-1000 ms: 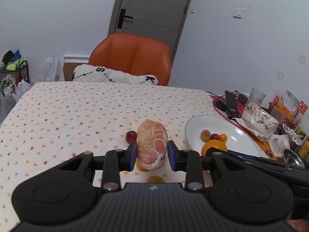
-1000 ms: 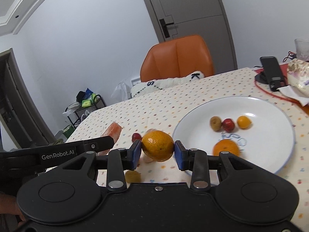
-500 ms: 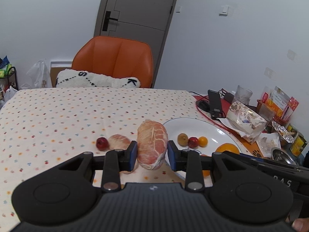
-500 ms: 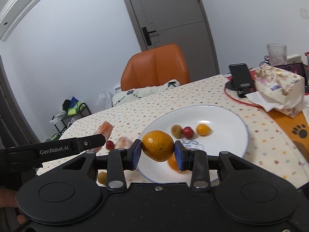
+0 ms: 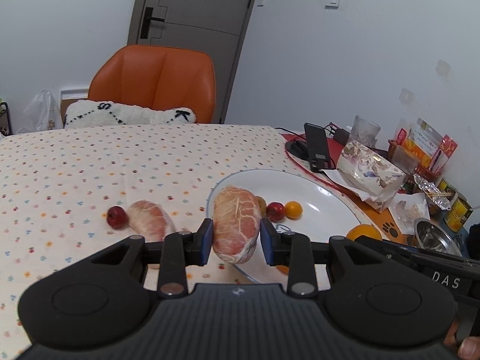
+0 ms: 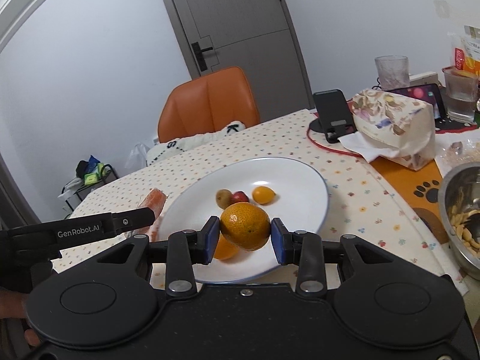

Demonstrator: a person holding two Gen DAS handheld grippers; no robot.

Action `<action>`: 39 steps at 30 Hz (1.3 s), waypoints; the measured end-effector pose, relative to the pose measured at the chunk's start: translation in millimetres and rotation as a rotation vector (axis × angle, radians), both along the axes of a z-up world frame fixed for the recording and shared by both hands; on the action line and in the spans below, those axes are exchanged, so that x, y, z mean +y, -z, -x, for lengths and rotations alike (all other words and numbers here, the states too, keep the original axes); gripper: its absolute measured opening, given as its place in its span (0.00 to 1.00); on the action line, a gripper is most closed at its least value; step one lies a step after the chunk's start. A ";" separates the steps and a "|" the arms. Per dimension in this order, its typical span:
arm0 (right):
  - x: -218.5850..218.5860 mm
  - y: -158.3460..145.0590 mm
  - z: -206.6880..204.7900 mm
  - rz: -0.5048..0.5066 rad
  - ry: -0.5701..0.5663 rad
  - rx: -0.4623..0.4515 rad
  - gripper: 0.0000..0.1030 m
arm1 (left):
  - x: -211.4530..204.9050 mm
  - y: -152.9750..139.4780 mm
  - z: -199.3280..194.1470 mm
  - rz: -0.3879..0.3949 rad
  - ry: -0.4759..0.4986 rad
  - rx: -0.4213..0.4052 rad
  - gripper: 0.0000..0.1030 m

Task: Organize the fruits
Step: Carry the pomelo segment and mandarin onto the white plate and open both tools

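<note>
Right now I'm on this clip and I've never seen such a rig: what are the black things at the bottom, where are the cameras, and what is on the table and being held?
There is no robot here: a person holds a two-finger gripper in each hand. Each picture comes from a fisheye camera on one gripper, looking forward along its fingers, so the black shapes below are the gripper itself.

In the left wrist view, the left gripper is shut on a peeled pomelo segment. In the right wrist view, the right gripper is shut on an orange, held over the white plate.

On the plate lie a kiwi, a small red fruit, a small yellow-orange fruit and another orange. On the dotted tablecloth lie a second pomelo segment and a second red fruit.
</note>
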State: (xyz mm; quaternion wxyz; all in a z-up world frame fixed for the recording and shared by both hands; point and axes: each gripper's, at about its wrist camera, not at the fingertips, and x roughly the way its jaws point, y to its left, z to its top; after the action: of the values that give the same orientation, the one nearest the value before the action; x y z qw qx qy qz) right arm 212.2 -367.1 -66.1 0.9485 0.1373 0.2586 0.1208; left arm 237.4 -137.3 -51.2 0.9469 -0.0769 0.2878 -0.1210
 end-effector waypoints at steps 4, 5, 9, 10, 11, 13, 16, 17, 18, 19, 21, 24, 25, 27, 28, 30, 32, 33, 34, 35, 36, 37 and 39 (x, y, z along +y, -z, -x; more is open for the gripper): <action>-5.0 6.0 -3.7 0.000 0.011 0.013 0.34 | -8.1 5.8 -6.6 -0.005 0.017 0.012 0.31; -6.0 7.6 -4.8 -0.003 0.013 0.016 0.34 | -10.6 7.2 -8.6 -0.008 0.020 0.014 0.31; -8.2 13.6 -8.5 -0.004 0.020 0.033 0.35 | -16.6 12.8 -14.3 -0.011 0.033 0.030 0.31; -8.5 14.8 -9.5 -0.002 0.021 0.039 0.36 | -18.0 14.3 -15.4 -0.015 0.037 0.034 0.31; -8.4 15.2 -9.4 -0.002 0.017 0.033 0.39 | -19.4 15.5 -16.2 -0.020 0.043 0.037 0.31; -8.3 14.5 -8.8 0.000 0.023 0.027 0.40 | -20.5 16.4 -15.4 -0.027 0.048 0.024 0.33; -9.4 14.7 -9.4 -0.013 0.028 0.035 0.42 | -19.6 13.7 -13.5 -0.047 0.033 0.007 0.35; -9.8 14.6 -9.1 -0.017 0.029 0.036 0.42 | -17.9 12.7 -13.0 -0.046 0.030 0.007 0.37; -9.5 14.6 -8.3 -0.021 0.029 0.037 0.42 | -15.8 11.7 -12.3 -0.045 0.024 0.006 0.39; -8.8 14.5 -7.4 -0.024 0.027 0.038 0.42 | -13.6 10.8 -11.2 -0.046 0.015 0.003 0.41; -7.1 14.5 -6.1 -0.026 0.019 0.040 0.43 | -9.9 8.9 -7.8 -0.053 0.001 -0.009 0.51; -3.6 13.3 -3.4 -0.028 0.008 0.037 0.44 | -4.8 5.6 -2.0 -0.073 -0.010 -0.020 0.65; -2.6 12.9 -3.0 -0.029 0.006 0.037 0.45 | -2.5 4.4 -0.1 -0.075 -0.016 -0.020 0.68; 0.2 11.4 -1.5 -0.029 0.002 0.035 0.48 | 3.1 2.0 2.7 -0.075 -0.032 -0.018 0.74; 1.4 10.4 -0.5 -0.028 0.001 0.033 0.52 | 6.2 0.9 4.5 -0.076 -0.040 -0.018 0.75; 4.6 8.6 2.2 -0.024 -0.001 0.027 0.55 | 10.9 -1.0 7.7 -0.085 -0.055 -0.020 0.77; 7.6 7.5 4.2 -0.025 -0.007 0.025 0.57 | 16.8 -3.1 11.5 -0.090 -0.071 -0.020 0.78; 9.2 6.9 5.0 -0.026 -0.011 0.025 0.57 | 20.2 -4.0 13.5 -0.085 -0.076 -0.021 0.80; 10.9 6.2 5.9 -0.026 -0.014 0.025 0.59 | 23.8 -5.0 15.7 -0.078 -0.080 -0.021 0.81; 12.4 5.4 7.5 -0.025 -0.016 0.024 0.61 | 27.1 -6.1 17.9 -0.074 -0.084 -0.022 0.82; 14.1 4.5 8.6 -0.024 -0.018 0.022 0.62 | 30.0 -7.1 20.1 -0.072 -0.088 -0.024 0.83; 15.5 3.6 9.2 -0.025 -0.020 0.022 0.67 | 32.6 -8.1 22.6 -0.074 -0.092 -0.027 0.84; 18.5 2.1 10.9 -0.023 -0.021 0.019 0.74 | 36.9 -9.9 27.0 -0.080 -0.100 -0.032 0.86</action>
State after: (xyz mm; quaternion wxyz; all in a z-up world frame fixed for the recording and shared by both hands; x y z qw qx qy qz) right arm 201.3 -348.6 -68.3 0.9430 0.1467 0.2677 0.1324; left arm 210.4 -100.3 -41.3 0.9586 -0.0515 0.2730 -0.0631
